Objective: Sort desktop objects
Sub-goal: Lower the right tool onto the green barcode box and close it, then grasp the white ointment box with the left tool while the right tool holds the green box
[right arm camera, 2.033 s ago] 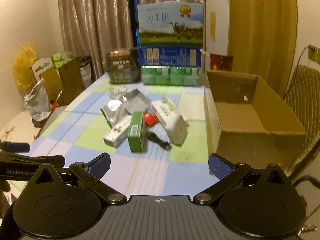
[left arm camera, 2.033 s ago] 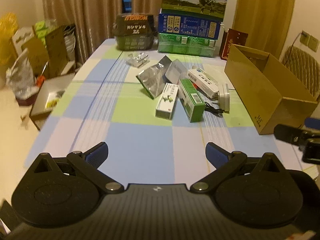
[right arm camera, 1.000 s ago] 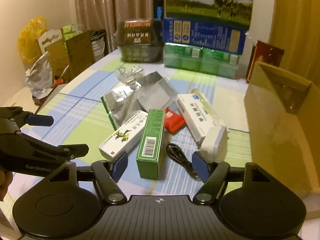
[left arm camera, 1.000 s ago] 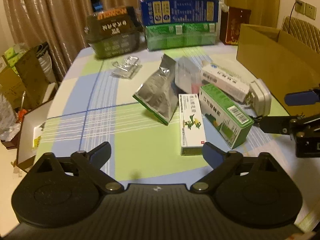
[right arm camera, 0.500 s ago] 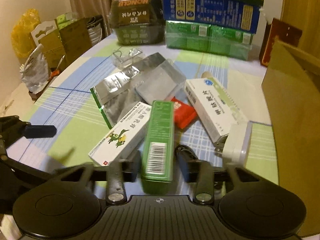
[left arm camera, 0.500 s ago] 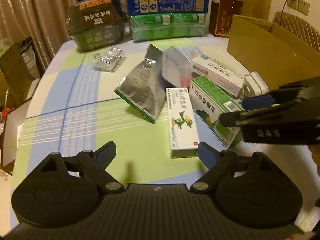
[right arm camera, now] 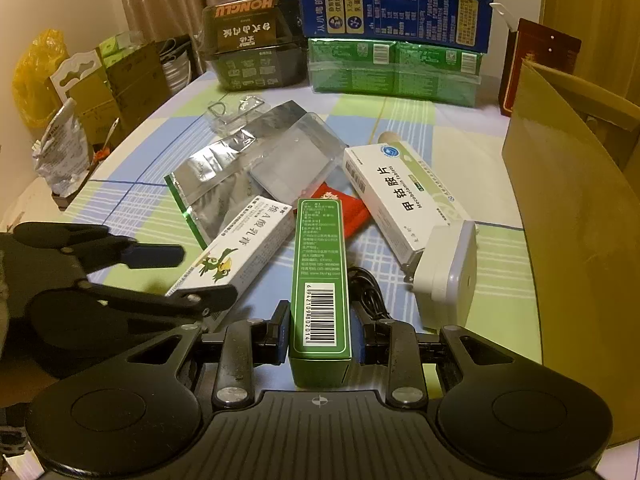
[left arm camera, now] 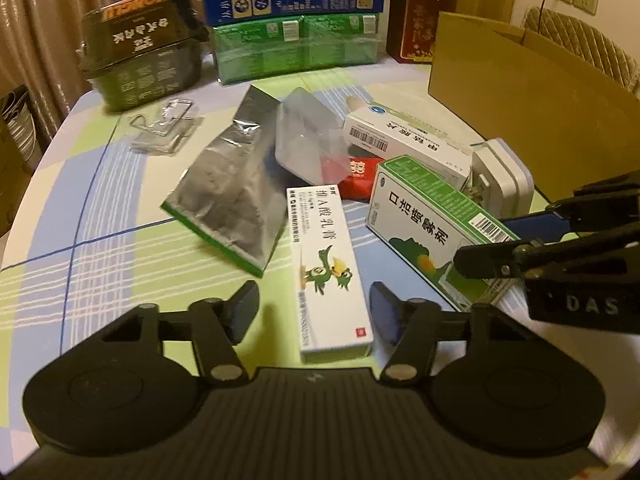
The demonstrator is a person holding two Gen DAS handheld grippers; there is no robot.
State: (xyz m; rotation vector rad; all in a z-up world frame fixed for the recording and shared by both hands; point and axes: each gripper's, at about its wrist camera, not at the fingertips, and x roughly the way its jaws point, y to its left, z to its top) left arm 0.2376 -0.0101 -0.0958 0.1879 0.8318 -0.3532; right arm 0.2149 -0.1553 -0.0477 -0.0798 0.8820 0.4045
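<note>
Several packages lie in a heap on the checked tablecloth [left arm camera: 120, 264]. My left gripper [left arm camera: 314, 312] straddles the near end of a white ointment box with a green bird [left arm camera: 326, 264]. Its jaws are closing; the right pad is close to the box and the left pad stands clear. My right gripper [right arm camera: 322, 334] is shut on the near end of a long green box [right arm camera: 320, 276], pads pressed on both sides. In the left wrist view the right gripper [left arm camera: 508, 240] reaches in from the right over the green box [left arm camera: 436, 224]. The left gripper [right arm camera: 188, 276] shows at the left of the right wrist view.
A silver foil pouch [left arm camera: 228, 200], a clear plastic case [left arm camera: 308, 140], a red packet [left arm camera: 360, 178], a white tablet box [right arm camera: 400, 196], a white power adapter [right arm camera: 448, 272] and a black cable [right arm camera: 368, 292] lie close by. An open cardboard box [right arm camera: 568, 208] stands at right. Cartons [right arm camera: 392, 68] line the far edge.
The right gripper came down onto the green box and closed on it. The left gripper moved forward and down over the white ointment box, and its jaws narrowed.
</note>
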